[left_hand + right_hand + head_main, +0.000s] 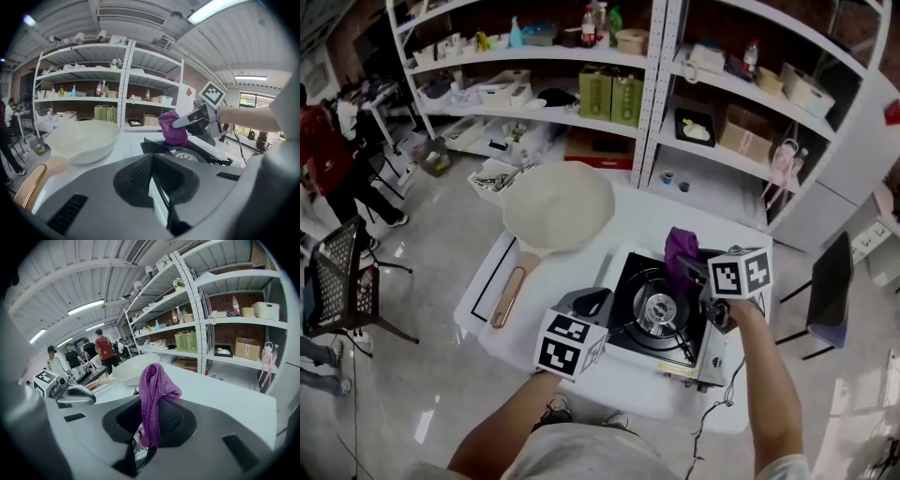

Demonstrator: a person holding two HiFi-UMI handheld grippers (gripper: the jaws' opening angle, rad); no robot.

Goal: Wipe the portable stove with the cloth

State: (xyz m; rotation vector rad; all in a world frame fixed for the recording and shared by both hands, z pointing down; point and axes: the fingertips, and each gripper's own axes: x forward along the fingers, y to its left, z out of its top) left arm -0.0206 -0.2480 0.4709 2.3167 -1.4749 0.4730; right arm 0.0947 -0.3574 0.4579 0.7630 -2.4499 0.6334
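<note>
Item: portable stove (661,317), black top with a round burner (658,309), standing on the white table (628,386) toward its near right part.

Item: cloth (680,248), purple knit, bunched. My right tool (692,270) has its jaws closed on it, a fold standing up out of the grip. It hangs over the far side of the stove; I cannot tell whether its lower end touches the stove.

Item: my left tool (596,300), jaws together with nothing between them, at the stove's left edge.

Item: white pan (558,204), wide and deep, on the table to the far left of the stove, well apart from both tools. Its wooden handle (508,295) points toward the near side.

Item: white shelving (652,103) beyond the table, loaded with bottles, boxes and bins.
</note>
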